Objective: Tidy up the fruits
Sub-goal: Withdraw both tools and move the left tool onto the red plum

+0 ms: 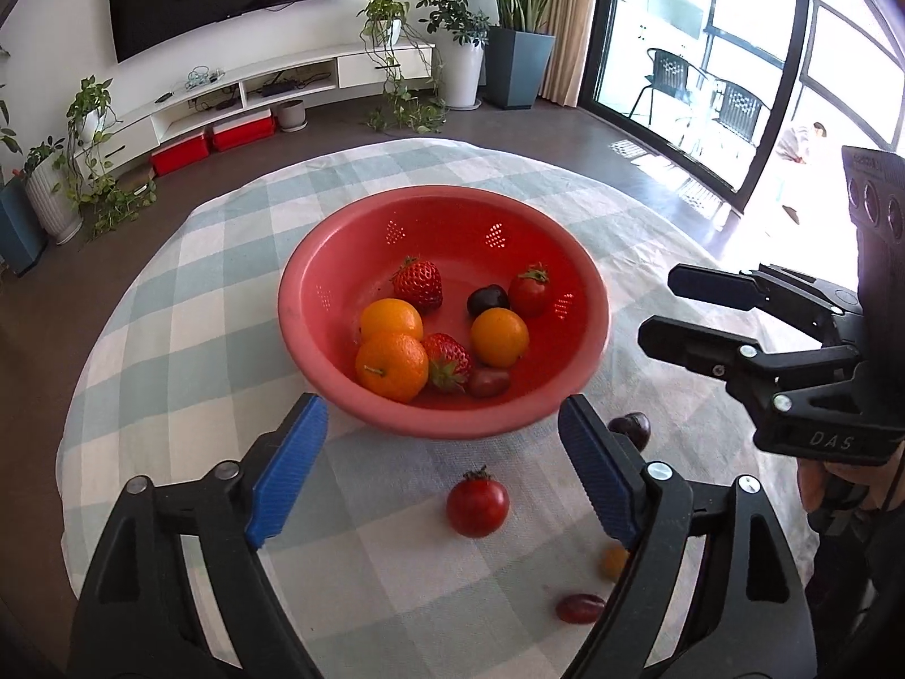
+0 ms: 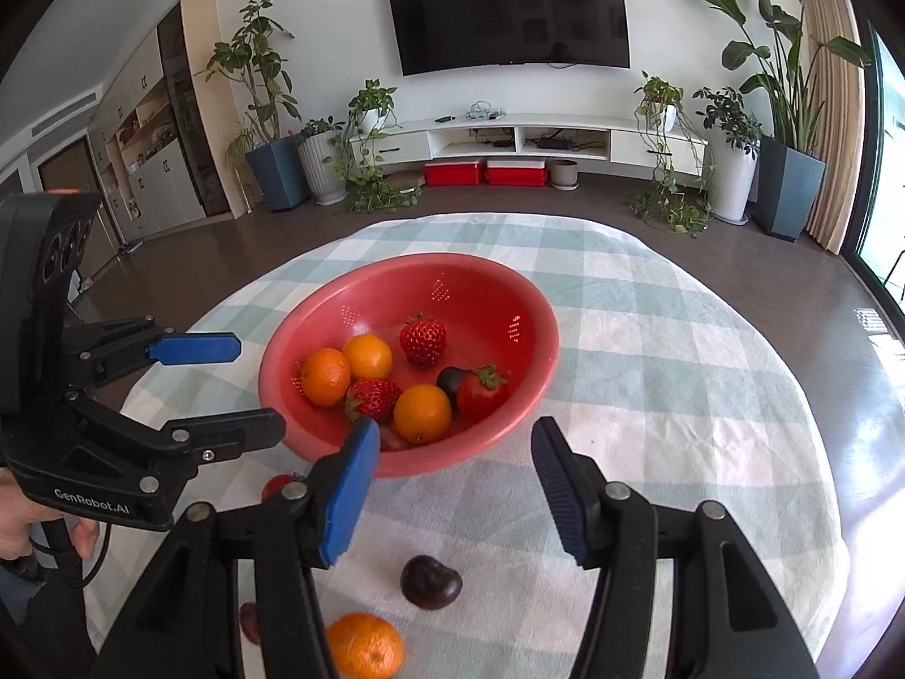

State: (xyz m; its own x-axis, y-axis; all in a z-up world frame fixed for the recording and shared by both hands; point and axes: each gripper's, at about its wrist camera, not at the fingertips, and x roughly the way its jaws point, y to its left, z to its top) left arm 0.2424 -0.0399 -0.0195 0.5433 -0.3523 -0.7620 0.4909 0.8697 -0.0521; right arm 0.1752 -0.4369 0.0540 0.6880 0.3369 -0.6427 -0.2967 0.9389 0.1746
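**Fruit half gathered in the colander, both tongs released**

Where lettering can be read, it sits on the tool bodies: "GenRobot.AI" on the left tongs (image 2: 220,390) as the right camera sees them, and "DAS" on the right tongs (image 1: 673,308) as the left camera sees them.

Behind lies a living room with a wall-mounted TV (image 2: 509,14), a long white shelf (image 2: 526,141) with two red boxes (image 2: 486,172) under it, potted plants along the wall and a glass door (image 1: 707,56) onto a balcony. A table (image 2: 679,396) under a pale blue-and-white check cloth carries everything.

Near the table's middle stands the red colander (image 1: 452,424). It holds three oranges, three strawberries, a dark cherry and a grape.

Both tongs stand released, nothing between their blue pads, each hovering at the colander's near rim, left tongs at the left side, right tongs at the right.

On the cloth toward the table's near edge lie the loose pieces: an orange (image 2: 365,645), a tomato (image 1: 477,501), a cherry (image 2: 430,580) below the right tongs, a grape (image 1: 580,606).
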